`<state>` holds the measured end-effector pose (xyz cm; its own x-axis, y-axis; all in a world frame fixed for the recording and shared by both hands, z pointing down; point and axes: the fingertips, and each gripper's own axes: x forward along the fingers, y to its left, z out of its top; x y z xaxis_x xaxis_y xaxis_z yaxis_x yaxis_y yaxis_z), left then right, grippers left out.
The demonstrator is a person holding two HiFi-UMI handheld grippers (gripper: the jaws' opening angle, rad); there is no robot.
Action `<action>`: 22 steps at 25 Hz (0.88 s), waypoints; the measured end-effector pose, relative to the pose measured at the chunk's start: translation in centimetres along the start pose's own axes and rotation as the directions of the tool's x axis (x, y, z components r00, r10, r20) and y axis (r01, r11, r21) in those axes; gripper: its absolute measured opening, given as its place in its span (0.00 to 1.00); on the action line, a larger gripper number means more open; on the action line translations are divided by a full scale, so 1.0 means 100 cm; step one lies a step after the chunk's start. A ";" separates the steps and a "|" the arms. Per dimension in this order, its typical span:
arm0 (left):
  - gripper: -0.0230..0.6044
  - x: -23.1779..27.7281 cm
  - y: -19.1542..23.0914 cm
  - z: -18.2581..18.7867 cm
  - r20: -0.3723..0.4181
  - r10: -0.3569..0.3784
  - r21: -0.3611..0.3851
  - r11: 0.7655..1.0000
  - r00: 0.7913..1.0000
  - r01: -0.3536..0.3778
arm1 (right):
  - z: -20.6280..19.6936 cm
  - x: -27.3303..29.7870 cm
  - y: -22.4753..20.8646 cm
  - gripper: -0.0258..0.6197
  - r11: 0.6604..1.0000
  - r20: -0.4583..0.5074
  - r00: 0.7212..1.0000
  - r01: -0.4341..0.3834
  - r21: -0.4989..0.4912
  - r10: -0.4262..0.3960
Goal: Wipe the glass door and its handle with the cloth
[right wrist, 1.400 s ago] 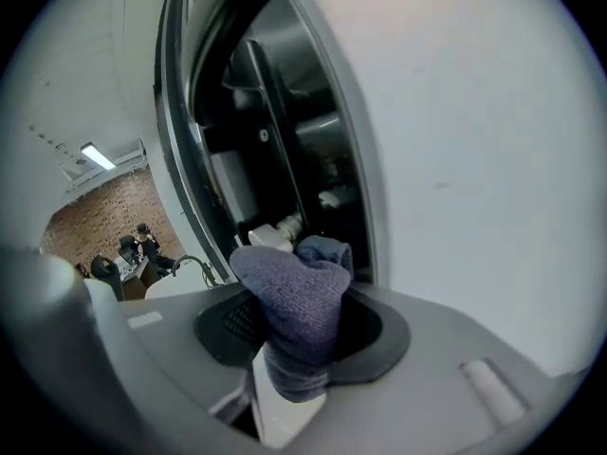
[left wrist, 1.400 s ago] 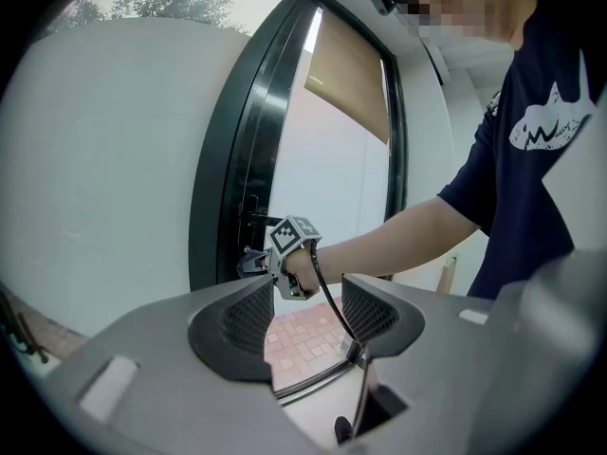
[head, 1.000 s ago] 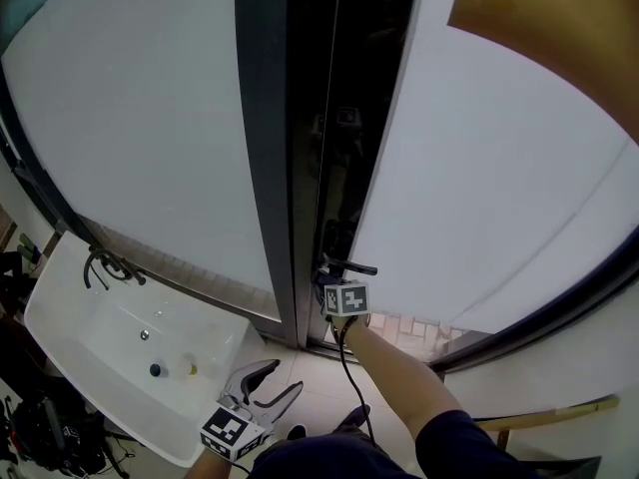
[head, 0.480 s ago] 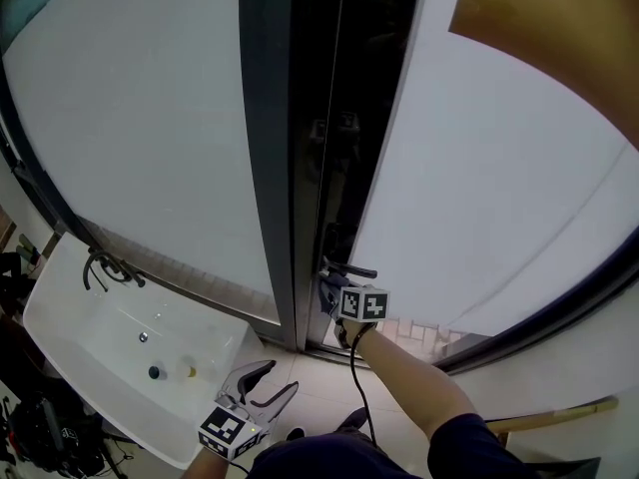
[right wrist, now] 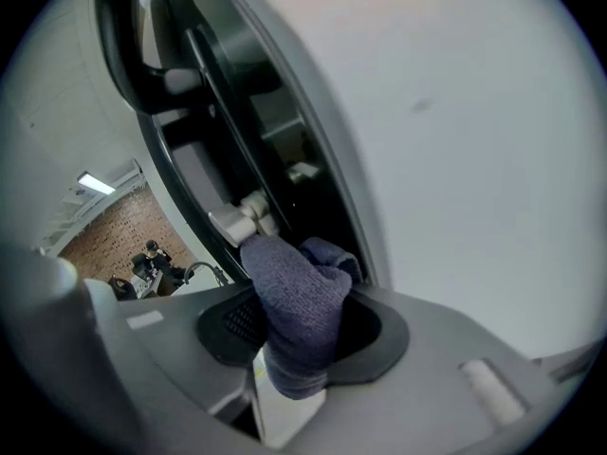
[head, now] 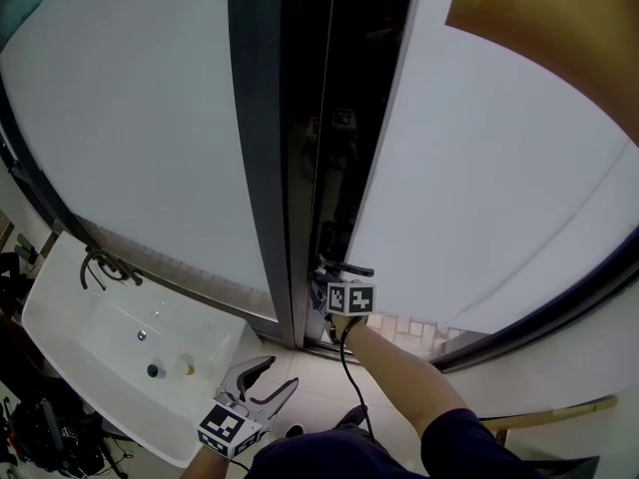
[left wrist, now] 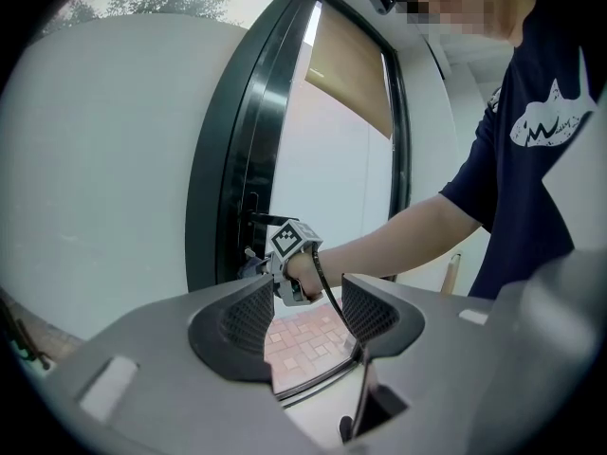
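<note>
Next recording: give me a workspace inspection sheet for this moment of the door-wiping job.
Surface: frosted glass door in a dark frame; no marks discernible.
Job's things: blue-grey knitted cloth bunched at the door edge, just below the black lever handle.
Clutter: white washbasin with dark tap at lower left; two small objects near its drain.
Grippers: right gripper shut on the cloth by the handle; left gripper open, empty, held low and away from the door.
Cables: black cable running from the right gripper along the forearm.
Surroundings: pale tiled floor; tan blind at upper right.
</note>
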<state>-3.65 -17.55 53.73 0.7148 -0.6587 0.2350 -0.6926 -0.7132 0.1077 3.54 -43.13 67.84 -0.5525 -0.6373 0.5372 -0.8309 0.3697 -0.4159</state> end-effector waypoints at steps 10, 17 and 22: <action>0.39 -0.009 -0.004 -0.002 0.001 0.013 -0.010 1.000 1.000 -0.013 | -0.024 0.011 -0.008 0.27 0.998 -0.072 0.996 0.048 -0.051 -0.052; 0.39 -0.012 -0.009 0.002 0.013 -0.050 0.015 0.999 0.999 0.050 | -0.062 -0.059 0.008 0.27 0.995 -0.025 0.998 -0.051 -0.087 0.049; 0.39 -0.015 -0.020 0.006 0.016 -0.144 0.057 0.988 0.989 0.143 | -0.076 -0.148 0.041 0.28 0.970 0.111 0.990 -0.061 -0.235 0.090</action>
<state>-3.28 -15.21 52.59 0.8084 -0.5532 0.2011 -0.5770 -0.8123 0.0851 7.77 -27.05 63.72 -0.6140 -0.6727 0.4130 -0.7876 0.5570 -0.2637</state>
